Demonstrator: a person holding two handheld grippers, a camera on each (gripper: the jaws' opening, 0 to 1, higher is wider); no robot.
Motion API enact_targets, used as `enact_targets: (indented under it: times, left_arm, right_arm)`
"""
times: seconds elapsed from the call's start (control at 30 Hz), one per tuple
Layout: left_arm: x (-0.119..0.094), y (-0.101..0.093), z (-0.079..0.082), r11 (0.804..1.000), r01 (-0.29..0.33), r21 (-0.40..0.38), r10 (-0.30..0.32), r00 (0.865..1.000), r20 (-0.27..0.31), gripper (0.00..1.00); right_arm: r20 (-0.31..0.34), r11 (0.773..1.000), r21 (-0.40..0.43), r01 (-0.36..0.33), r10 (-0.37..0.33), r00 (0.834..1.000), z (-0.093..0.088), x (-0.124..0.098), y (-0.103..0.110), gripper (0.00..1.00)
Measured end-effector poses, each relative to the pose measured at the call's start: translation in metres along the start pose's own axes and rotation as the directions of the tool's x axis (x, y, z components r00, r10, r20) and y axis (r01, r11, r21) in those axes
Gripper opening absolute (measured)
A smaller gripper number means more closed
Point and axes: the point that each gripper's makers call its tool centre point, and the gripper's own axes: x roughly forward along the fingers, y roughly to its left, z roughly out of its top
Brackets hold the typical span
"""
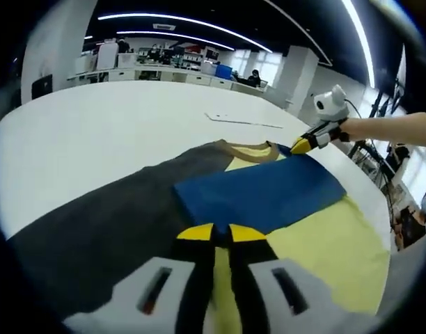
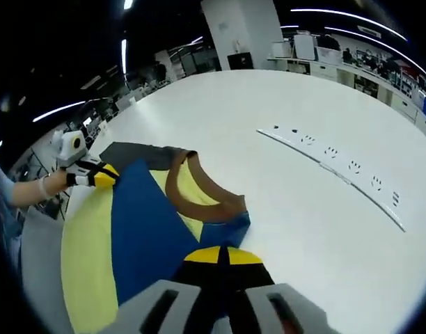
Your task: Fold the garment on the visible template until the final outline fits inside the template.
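Jaws pressed together on both of your grippers, each pair pinching cloth. Your left gripper (image 1: 221, 233) grips the near edge of the garment (image 1: 199, 202) where the blue panel (image 1: 258, 193) meets the dark grey part, and your right gripper (image 2: 220, 256) holds the blue cloth just below the brown collar (image 2: 199, 195).

The garment lies flat on the white table (image 1: 115, 125), straight ahead of the left jaws. The blue panel is a folded-over band whose long axis runs from your left jaws across to your right gripper (image 1: 303, 144), which you see in the left gripper view at the collar end. So you hold the two ends of one fold line, and the coming move, I judge, turns on carrying both ends the same way across the yellow area (image 1: 324, 243) or the grey side. Neither hand is nearer; each already sits on its own end.

In the right gripper view your left gripper (image 2: 98, 174) shows at the far end of the blue band.

Count: one garment, two grippers, one long white strip with small marks (image 2: 338, 163) lying well apart from the cloth on the bare table. I cannot tell a template outline from these views; it may be under the garment.
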Motion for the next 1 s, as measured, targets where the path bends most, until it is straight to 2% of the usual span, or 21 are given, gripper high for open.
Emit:
enact_targets:
  times: [0.23,0.37,0.53,0.9,1.0]
  left_arm:
    - [0.000,0.001,0.000,1.000,0.001,-0.008,-0.001,1.000,-0.003,0.00]
    - [0.000,0.001,0.001,1.000,-0.001,-0.008,0.001,1.000,-0.005,0.00]
    - [0.000,0.002,0.000,1.000,-0.007,-0.007,0.007,1.000,-0.010,0.00]
    - [0.002,0.002,-0.001,1.000,-0.002,-0.007,0.002,1.000,-0.015,0.00]
    - [0.002,0.003,-0.001,1.000,-0.002,-0.010,0.002,1.000,-0.015,0.00]
  right_arm:
    - [-0.029,0.999,0.006,0.052,-0.052,0.998,0.000,-0.018,-0.019,0.00]
    - [-0.042,0.998,0.013,0.054,-0.054,0.998,0.001,-0.022,-0.022,0.00]
    - [-0.081,0.993,-0.063,0.098,-0.103,0.991,0.002,-0.021,-0.029,0.00]
    - [-0.076,0.997,-0.018,0.077,-0.078,0.994,0.000,-0.021,-0.028,0.00]
    - [-0.092,0.994,-0.016,0.109,-0.110,0.990,-0.005,-0.026,-0.035,0.00]
